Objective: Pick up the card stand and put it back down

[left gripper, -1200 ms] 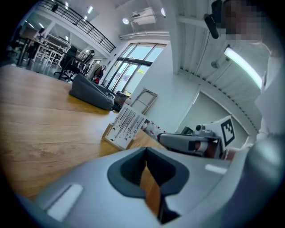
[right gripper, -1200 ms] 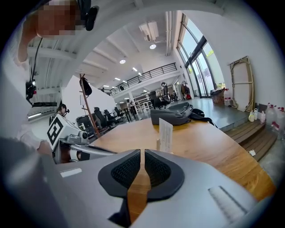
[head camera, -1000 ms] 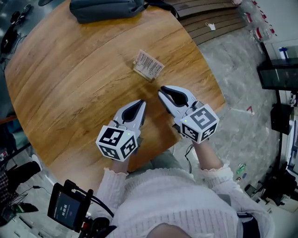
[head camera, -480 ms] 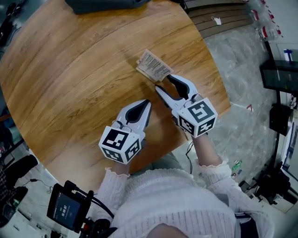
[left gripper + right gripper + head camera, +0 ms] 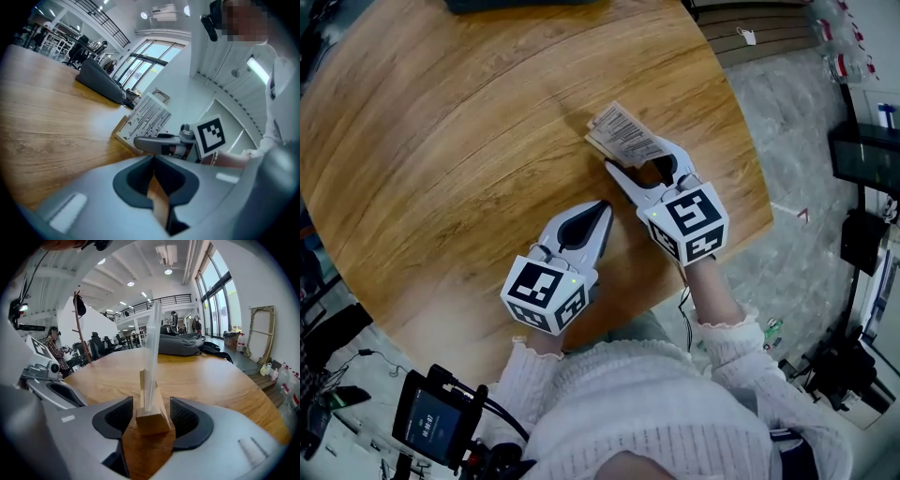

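Observation:
The card stand (image 5: 623, 136) is a small wooden block holding a clear upright sheet with a printed card, on the round wooden table (image 5: 441, 141). My right gripper (image 5: 642, 161) straddles its near end, jaws opening. In the right gripper view the wooden block (image 5: 151, 420) stands on the table between the two dark pads (image 5: 116, 416), with a gap on each side. My left gripper (image 5: 602, 208) lies shut on the table, below and left of the stand. From the left gripper view the stand (image 5: 145, 117) shows ahead, beside the right gripper.
A grey bag (image 5: 180, 344) lies at the table's far side. The table's curved edge (image 5: 759, 187) runs just right of the right gripper, with grey floor beyond. A small screen device (image 5: 431, 427) hangs at the lower left, by the person's body.
The right gripper has moved forward to the card stand and its jaws have spread wide on both sides of the block. The left gripper has barely shifted.

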Demonstrator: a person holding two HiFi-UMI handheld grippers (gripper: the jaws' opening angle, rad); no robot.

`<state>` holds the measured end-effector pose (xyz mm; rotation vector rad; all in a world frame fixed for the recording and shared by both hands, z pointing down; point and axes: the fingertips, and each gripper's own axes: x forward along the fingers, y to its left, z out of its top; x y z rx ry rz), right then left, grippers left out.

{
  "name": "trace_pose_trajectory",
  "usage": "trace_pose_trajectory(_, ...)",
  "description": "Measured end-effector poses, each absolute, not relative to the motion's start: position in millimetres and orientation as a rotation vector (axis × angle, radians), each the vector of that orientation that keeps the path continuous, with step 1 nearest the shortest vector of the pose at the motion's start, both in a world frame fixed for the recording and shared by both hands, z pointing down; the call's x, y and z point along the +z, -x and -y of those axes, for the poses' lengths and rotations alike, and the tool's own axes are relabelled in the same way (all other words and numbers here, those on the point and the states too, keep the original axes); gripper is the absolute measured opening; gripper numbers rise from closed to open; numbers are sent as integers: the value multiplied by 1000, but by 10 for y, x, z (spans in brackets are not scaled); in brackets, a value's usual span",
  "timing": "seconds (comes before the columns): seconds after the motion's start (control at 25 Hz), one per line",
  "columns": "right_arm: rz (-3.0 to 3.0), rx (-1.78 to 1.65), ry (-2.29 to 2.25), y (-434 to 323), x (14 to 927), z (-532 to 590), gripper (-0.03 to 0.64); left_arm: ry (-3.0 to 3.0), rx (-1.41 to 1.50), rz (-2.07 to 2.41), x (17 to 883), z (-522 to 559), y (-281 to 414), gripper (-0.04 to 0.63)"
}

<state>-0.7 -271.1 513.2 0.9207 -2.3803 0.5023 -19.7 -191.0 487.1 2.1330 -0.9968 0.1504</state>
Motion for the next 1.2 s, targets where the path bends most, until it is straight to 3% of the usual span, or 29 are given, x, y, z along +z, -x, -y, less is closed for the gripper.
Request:
trace_pose_trajectory(0.6,2235,387,-845,69,5323,2777,238,-2130,146,1011,4862,1960,314,8)
trace_pose_trajectory(1.2,2279,393,-898,71,5327,2743,187,-2134,158,1021,4913,1901,416,8)
